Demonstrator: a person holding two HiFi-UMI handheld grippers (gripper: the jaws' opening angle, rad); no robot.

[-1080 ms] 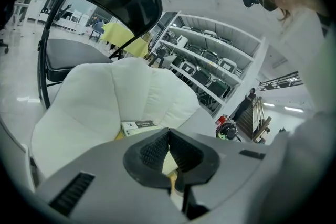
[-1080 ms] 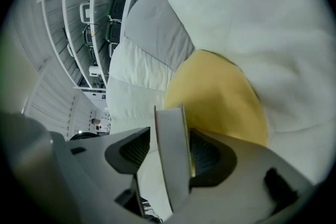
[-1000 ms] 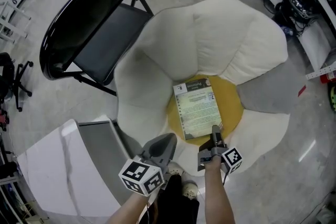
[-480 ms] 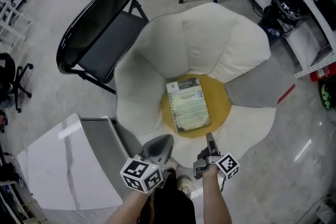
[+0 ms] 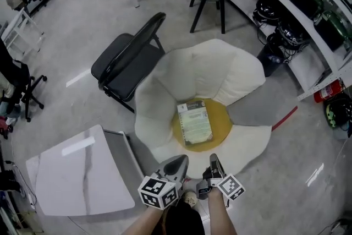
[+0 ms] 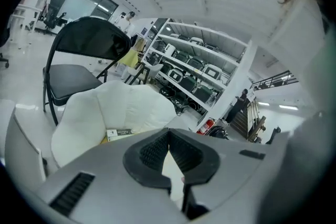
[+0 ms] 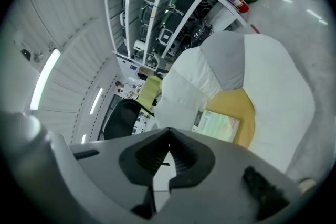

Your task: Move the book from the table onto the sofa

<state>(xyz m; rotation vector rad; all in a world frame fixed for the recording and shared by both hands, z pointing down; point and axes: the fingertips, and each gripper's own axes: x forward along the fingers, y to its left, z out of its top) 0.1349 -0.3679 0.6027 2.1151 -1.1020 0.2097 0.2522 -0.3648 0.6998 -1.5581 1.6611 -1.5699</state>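
Right gripper (image 5: 213,159) withdrawn from book (image 5: 194,123), centred on sofa (image 5: 209,69) clear of edges; jaws just clenched empty; left gripper (image 5: 180,160) likewise.

Head view: we look steeply down on the flower-shaped sofa (image 5: 206,71) from well above its near edge. Left gripper view: we look almost level across the sofa from its near side; right gripper view likewise, but rolled. All three share the book (image 5: 194,123) on the sofa's centre.

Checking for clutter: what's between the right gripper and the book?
Head view: nothing loose, only the sofa itself, its white front petal and yellow centre rim.
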